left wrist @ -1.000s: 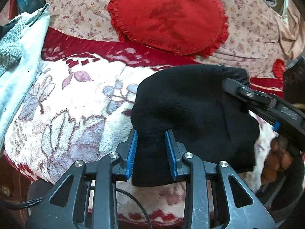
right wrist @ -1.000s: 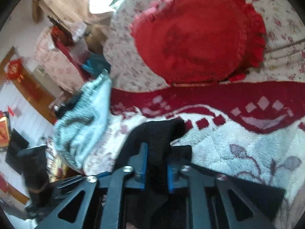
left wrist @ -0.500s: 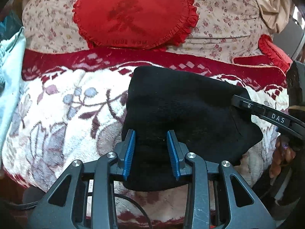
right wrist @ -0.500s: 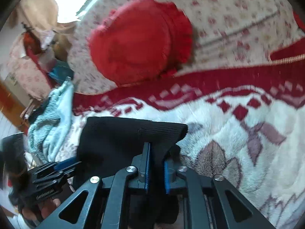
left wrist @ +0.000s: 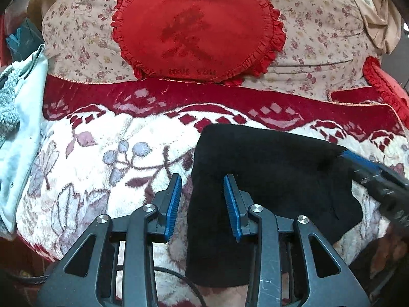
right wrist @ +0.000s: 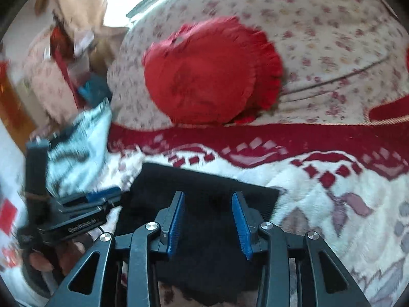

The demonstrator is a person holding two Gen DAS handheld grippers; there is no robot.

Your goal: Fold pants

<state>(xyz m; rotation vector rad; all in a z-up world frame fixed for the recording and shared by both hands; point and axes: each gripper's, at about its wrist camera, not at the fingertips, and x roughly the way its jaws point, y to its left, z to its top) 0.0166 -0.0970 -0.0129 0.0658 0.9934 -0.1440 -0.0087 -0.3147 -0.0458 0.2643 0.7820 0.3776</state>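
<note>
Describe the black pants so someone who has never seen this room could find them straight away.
Start at the red heart-shaped cushion leaning on the floral sofa back. Below it lies a cream and red flowered blanket; the pants lie folded on it, the only plain black thing there.

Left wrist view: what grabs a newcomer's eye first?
The big red heart cushion propped against the floral backrest, top centre. Below it, the folded black pants lie on the red-and-white blanket, right of centre. The left gripper fills the foreground, its jaws opening over the pants' left edge without pinching it.
</note>
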